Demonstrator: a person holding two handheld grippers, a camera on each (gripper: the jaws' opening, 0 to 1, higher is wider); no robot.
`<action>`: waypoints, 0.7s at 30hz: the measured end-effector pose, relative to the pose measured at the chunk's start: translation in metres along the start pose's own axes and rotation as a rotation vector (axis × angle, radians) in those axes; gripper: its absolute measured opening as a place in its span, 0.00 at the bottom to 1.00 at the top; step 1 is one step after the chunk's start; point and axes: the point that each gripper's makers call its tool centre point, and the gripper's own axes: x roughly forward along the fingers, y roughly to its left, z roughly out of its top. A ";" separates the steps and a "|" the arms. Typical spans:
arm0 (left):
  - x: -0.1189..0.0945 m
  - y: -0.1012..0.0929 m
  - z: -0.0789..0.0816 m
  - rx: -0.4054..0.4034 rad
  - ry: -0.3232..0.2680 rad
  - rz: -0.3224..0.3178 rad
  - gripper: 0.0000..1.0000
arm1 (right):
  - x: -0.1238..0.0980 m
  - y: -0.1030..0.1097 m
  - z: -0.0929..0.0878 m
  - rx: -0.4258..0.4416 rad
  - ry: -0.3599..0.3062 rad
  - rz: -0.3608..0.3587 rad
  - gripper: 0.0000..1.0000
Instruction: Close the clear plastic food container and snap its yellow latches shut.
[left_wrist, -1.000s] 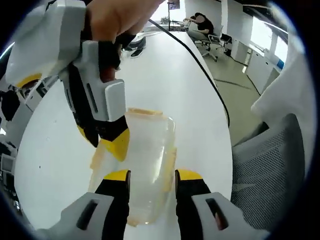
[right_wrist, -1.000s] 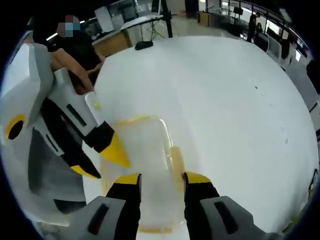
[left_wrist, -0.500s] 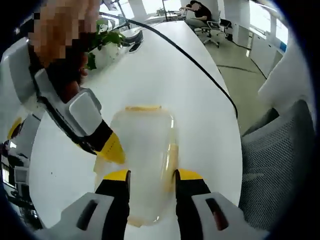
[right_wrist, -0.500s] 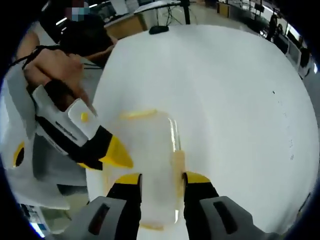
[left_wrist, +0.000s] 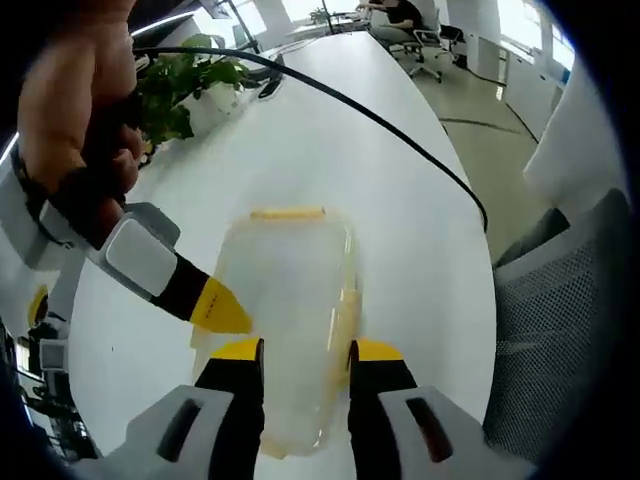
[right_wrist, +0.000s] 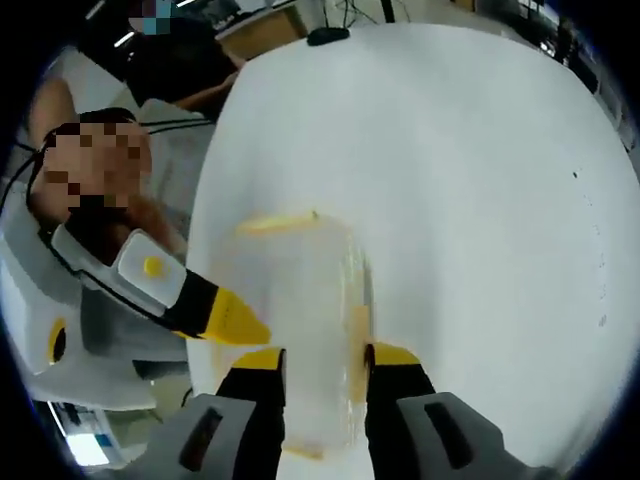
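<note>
— Pressing down from where you are could skate the container (left_wrist: 290, 330) along the white table (left_wrist: 400, 200); it is light, clear plastic and nothing braces it. Your left gripper (left_wrist: 300, 352) has its jaws spread, one each side of the container's near end, standing over it. Whether either jaw actually touches the plastic, I cannot tell.

— And the right gripper (right_wrist: 317, 357)?

— Same stance in its own view: jaws apart, straddling the container's near end, holding nothing. In the left gripper view its yellow tip comes in at the container's left edge, right against the latch there or just beside it.

— What about the latches?

— A yellow latch (left_wrist: 287, 213) sits at the container's far end and another (left_wrist: 348, 310) runs along its right side. The lid looks to be lying on the container, but I cannot tell whether any latch is snapped. If you push one side only, the lid may rock up on the other. Beyond the container, a black cable (left_wrist: 400, 125) crosses the table; keep clear of it.
</note>
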 end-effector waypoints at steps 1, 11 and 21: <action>0.000 -0.001 0.000 0.001 -0.002 0.002 0.30 | 0.000 0.000 0.000 0.000 -0.001 0.000 0.29; -0.003 -0.001 0.003 0.036 -0.033 0.033 0.33 | -0.003 0.001 -0.004 0.015 -0.041 0.006 0.32; -0.004 0.000 0.005 0.025 -0.052 0.013 0.35 | -0.004 0.002 -0.002 0.055 -0.088 -0.021 0.34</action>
